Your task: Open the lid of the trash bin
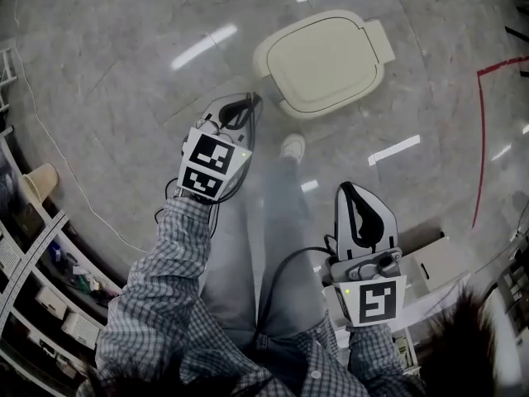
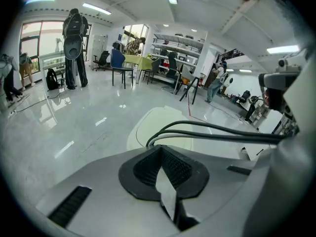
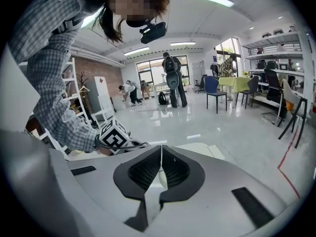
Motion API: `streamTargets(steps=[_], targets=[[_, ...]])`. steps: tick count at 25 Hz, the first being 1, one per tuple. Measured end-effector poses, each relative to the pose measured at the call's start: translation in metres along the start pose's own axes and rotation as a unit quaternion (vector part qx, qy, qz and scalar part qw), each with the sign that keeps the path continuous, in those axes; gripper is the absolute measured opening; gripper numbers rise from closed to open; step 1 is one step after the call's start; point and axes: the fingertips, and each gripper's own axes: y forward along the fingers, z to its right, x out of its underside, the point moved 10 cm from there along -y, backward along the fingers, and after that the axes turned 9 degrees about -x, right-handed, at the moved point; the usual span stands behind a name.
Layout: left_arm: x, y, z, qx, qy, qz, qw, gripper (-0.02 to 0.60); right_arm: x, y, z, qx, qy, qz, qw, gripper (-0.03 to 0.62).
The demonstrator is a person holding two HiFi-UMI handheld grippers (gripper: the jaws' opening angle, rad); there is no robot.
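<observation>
Cream trash bin (image 1: 322, 63) sits shut on the floor ahead of you. Your left gripper (image 1: 246, 102) and right gripper (image 1: 350, 190) are both closed on nothing.

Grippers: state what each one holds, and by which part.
Nothing. The left gripper and the right gripper both have their jaws shut with nothing between them; the bin stands apart from both, closed.

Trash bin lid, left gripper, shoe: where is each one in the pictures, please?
trash bin lid (image 1: 324, 63), head view, centre of the lid's flat top.
left gripper (image 1: 250, 99), head view, tip where its fingers meet.
shoe (image 1: 292, 146), head view, toe of the pale shoe.
</observation>
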Motion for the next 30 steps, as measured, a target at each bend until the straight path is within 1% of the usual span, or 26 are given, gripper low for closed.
streamTargets(steps=[5,12,15,17,22,25,27,30], targets=[[0.009,0.018,-0.001,-0.008,-0.005,-0.012,0.9999,0.006,0.01,0.003,0.003,0.005,0.002,-0.03,1.0,0.023],[0.023,0.041,-0.002,-0.01,-0.011,-0.033,0.9993,0.006,0.02,0.007,0.006,0.005,0.007,-0.036,0.999,0.023],[0.027,0.049,-0.002,-0.012,-0.015,-0.041,0.999,0.006,0.023,0.009,0.008,0.003,0.007,-0.029,1.0,0.023],[0.029,0.054,-0.001,-0.01,-0.013,-0.047,0.9988,0.006,0.024,0.009,0.01,0.002,0.009,-0.022,1.0,0.023],[0.032,0.063,0.005,-0.008,-0.004,-0.063,0.998,0.006,0.027,0.008,0.013,0.008,0.014,-0.039,0.999,0.023],[0.033,0.065,0.005,-0.01,-0.007,-0.069,0.9976,0.006,0.027,0.007,0.015,0.006,0.016,-0.03,0.999,0.023],[0.033,0.065,0.005,-0.009,-0.008,-0.075,0.9971,0.006,0.026,0.006,0.016,0.009,0.02,-0.032,0.999,0.023],[0.033,0.066,0.005,-0.011,0.003,-0.082,0.9966,0.006,0.027,0.005,0.017,0.012,0.023,-0.035,0.999,0.023]])
